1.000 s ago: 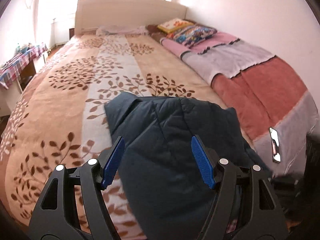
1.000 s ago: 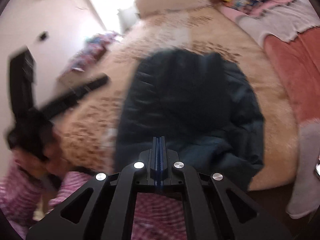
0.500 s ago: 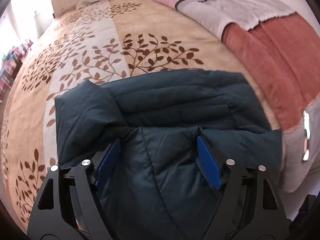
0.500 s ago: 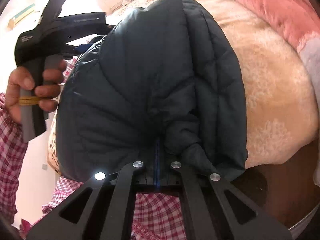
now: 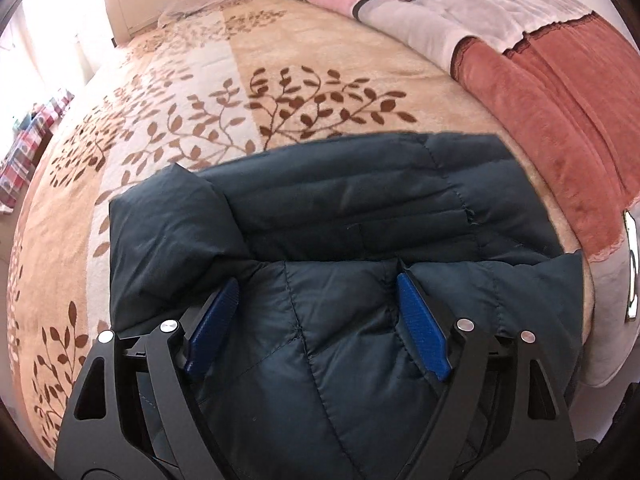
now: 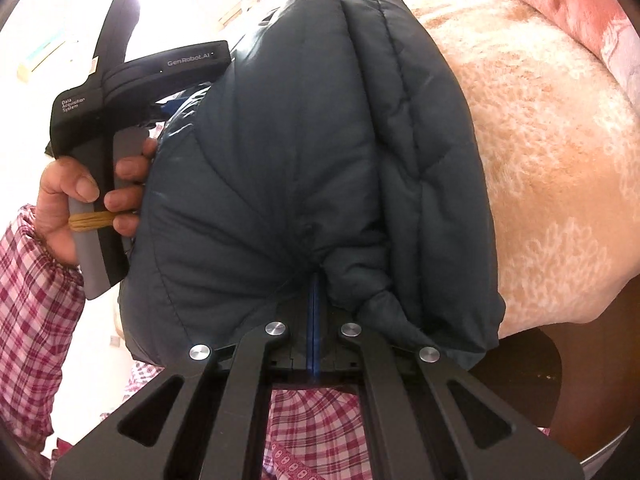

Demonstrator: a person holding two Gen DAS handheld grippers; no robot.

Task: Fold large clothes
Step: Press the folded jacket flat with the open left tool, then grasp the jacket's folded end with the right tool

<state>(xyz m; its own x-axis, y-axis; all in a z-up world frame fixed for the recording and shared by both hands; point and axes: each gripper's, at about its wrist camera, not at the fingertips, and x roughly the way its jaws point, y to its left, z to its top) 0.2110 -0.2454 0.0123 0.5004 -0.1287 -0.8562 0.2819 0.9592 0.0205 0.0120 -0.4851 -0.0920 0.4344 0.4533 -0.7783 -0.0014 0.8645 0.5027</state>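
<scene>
A dark teal quilted jacket (image 5: 352,216) lies folded at the near edge of the bed, hanging over it toward me. My left gripper (image 5: 316,304) is open, its blue pads (image 5: 420,320) straddling a bulge of the jacket's near fold. In the right wrist view the jacket (image 6: 288,152) fills the middle. My right gripper (image 6: 314,280) is shut on a bunched bit of the jacket's edge. The left gripper's body (image 6: 120,92), held in a hand, presses against the jacket's left side.
The bed has a beige leaf-patterned blanket (image 5: 180,112). A pink, grey and rust striped blanket (image 5: 540,72) lies along its right side, with cushions at the head. A phone (image 5: 631,264) lies at the right edge. A dark brown bed frame (image 6: 520,380) shows below.
The left gripper has come down over the jacket and its pads now straddle the near fold. The right gripper has gone from above the bed to gripping the jacket's edge.
</scene>
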